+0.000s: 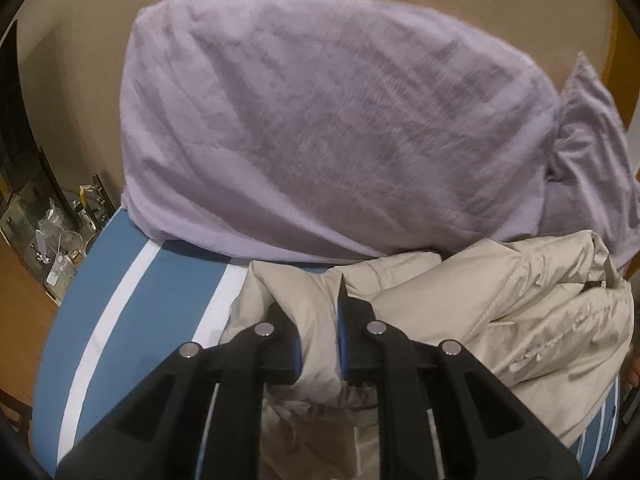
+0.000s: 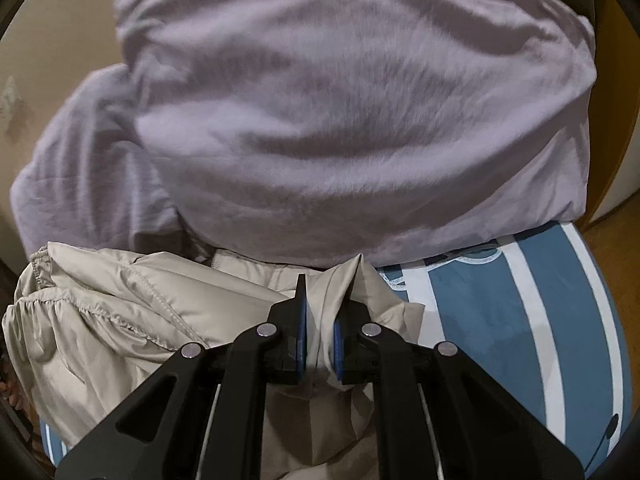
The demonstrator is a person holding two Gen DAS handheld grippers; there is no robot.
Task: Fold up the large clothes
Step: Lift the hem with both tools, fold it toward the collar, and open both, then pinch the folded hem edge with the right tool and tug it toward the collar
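A beige padded jacket (image 1: 520, 312) lies bunched on a blue-and-white striped bed sheet (image 1: 132, 312). My left gripper (image 1: 320, 300) is shut on a fold of the jacket, with cloth pinched between its blue pads. In the right wrist view the same jacket (image 2: 120, 312) spreads to the left, and my right gripper (image 2: 325, 292) is shut on another fold of it, cloth rising between the fingers. Both grips sit at the near edge of the jacket.
A large lilac bundle of bedding (image 1: 320, 120) fills the far side of the bed, right behind the jacket; it also shows in the right wrist view (image 2: 340, 120). A cluttered shelf with small items (image 1: 52, 232) stands at the left. Striped sheet (image 2: 520, 320) lies bare at right.
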